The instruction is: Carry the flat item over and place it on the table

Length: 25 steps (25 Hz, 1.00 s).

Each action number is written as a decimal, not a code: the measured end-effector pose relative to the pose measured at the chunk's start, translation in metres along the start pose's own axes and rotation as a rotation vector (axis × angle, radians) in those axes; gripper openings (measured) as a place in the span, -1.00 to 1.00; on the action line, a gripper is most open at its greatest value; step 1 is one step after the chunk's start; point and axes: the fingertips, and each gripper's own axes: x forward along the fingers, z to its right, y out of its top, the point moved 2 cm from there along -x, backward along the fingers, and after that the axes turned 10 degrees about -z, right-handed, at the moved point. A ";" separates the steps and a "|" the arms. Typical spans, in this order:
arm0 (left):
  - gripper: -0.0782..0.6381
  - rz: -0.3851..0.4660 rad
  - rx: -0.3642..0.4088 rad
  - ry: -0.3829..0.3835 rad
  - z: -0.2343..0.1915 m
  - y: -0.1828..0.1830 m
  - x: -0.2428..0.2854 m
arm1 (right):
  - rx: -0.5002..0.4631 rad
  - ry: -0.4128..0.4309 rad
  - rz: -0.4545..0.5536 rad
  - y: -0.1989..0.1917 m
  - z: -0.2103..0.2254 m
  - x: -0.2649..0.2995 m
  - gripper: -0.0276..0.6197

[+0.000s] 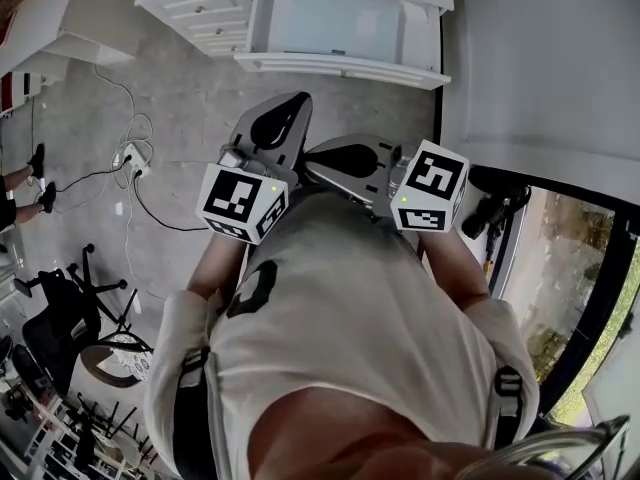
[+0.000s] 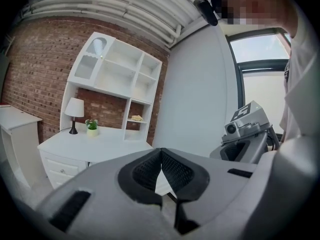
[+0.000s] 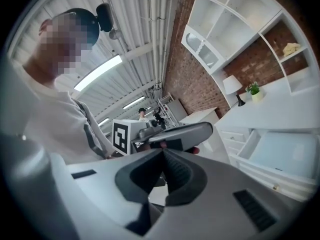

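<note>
L gripper [image 2: 161,152]: fingers [image 2: 142,173] were pressed together tip to tip, nothing btwn them. R gripper [image 3: 163,152]: fingers [image 3: 186,176] also closed together, empty.

In head view both grippers were held out in front of the person's torso, side by side, marker cubes nearest the body and tips angled in toward each other, close together.

White worktop [image 2: 95,145] lay ahead w/ a lamp [image 2: 75,110] and small potted plant [image 2: 92,127] on it, and a white shelf unit [image 2: 117,69] above, against a brick wall [image 2: 40,59]. A drawer [image 1: 340,66] under the worktop stood pulled open. Flat item couldn't be made out in any view; neither gripper held it.
</note>
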 end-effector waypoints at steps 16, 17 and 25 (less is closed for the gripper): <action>-0.73 0.020 -0.056 -0.033 -0.097 -0.001 -0.005 | 0.021 0.141 0.011 0.050 0.017 0.058 -0.90; -0.73 0.025 -0.070 -0.033 -0.101 -0.001 -0.007 | 0.043 0.130 0.018 0.050 0.021 0.059 -0.89; -0.73 0.043 -0.093 -0.026 -0.124 -0.003 -0.018 | 0.137 -0.023 0.012 0.050 0.050 0.076 -0.89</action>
